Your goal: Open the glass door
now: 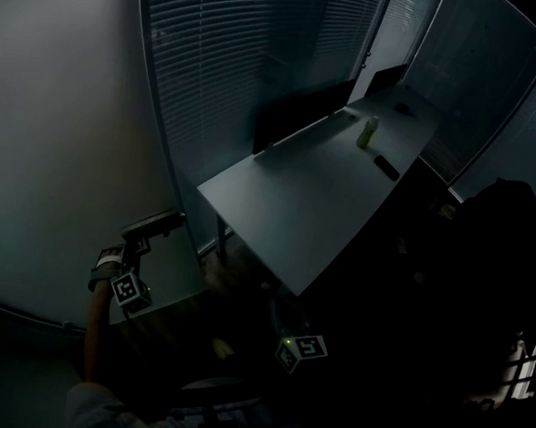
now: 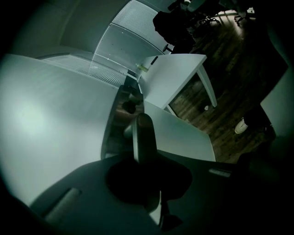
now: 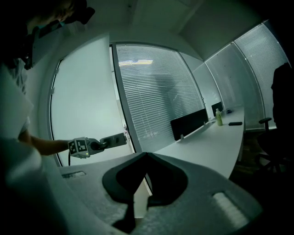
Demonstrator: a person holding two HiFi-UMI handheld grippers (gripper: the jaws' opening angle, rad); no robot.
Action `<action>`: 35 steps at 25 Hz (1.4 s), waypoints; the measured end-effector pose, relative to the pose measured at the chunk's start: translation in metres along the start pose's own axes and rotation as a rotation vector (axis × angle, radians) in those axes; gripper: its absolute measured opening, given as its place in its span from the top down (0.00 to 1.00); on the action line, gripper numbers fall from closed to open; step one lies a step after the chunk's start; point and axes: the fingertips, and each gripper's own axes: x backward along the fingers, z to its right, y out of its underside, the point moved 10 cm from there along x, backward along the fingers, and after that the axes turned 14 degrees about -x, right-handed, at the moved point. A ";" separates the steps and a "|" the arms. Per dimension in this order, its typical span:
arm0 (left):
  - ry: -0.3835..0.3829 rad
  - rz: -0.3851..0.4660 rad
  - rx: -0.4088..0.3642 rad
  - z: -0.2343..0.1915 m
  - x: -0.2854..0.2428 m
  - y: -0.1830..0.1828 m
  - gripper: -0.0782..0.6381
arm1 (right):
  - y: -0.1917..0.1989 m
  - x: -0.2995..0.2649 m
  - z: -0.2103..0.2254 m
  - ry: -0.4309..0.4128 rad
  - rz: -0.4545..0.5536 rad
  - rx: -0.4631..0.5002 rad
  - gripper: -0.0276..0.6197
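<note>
The frosted glass door (image 1: 63,130) fills the left of the head view, and its dark lever handle (image 1: 155,223) sticks out near its edge. My left gripper (image 1: 142,242) is shut on that handle, with its marker cube just below. In the left gripper view the handle (image 2: 142,133) rises from between the jaws, beside the door's pale face (image 2: 50,119). The right gripper view shows the left gripper (image 3: 94,145) on the handle (image 3: 114,140) from the side. My right gripper (image 1: 283,328) hangs low in the dark, away from the door; its jaws (image 3: 144,158) meet with nothing between them.
A long white desk (image 1: 315,194) runs back to the right, carrying a green bottle (image 1: 369,131) and a flat black item (image 1: 387,166). Glass walls with blinds (image 1: 251,61) stand behind it. A dark chair (image 1: 502,207) sits at the right. The floor is dark wood (image 2: 229,50).
</note>
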 end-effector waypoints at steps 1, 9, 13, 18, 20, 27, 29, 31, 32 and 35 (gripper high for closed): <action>-0.001 0.001 -0.003 0.002 0.004 -0.001 0.88 | 0.001 0.006 -0.002 0.000 0.003 -0.003 0.96; -0.006 0.035 -0.044 0.020 0.035 -0.012 0.88 | 0.010 0.046 -0.017 -0.003 0.018 -0.004 0.96; -0.009 0.047 -0.061 0.028 0.053 -0.017 0.88 | 0.013 0.070 -0.023 0.003 0.031 -0.007 0.95; -0.010 0.066 -0.066 0.043 0.070 -0.023 0.88 | 0.026 0.095 -0.021 0.019 0.043 -0.009 0.96; -0.002 0.067 -0.076 0.045 0.082 -0.027 0.88 | 0.027 0.107 -0.026 0.017 0.047 -0.004 0.96; 0.002 0.097 -0.098 0.059 0.113 -0.032 0.88 | 0.038 0.142 -0.043 0.016 0.056 -0.008 0.96; 0.002 0.107 -0.109 0.064 0.119 -0.032 0.88 | 0.042 0.152 -0.046 0.017 0.061 -0.008 0.95; 0.008 0.116 -0.117 0.067 0.127 -0.034 0.88 | 0.046 0.161 -0.049 0.022 0.062 -0.009 0.96; 0.012 0.120 -0.120 0.069 0.130 -0.035 0.88 | 0.047 0.165 -0.051 0.025 0.062 -0.011 0.95; 0.015 0.134 -0.130 0.077 0.142 -0.037 0.88 | 0.051 0.180 -0.056 0.034 0.062 -0.014 0.96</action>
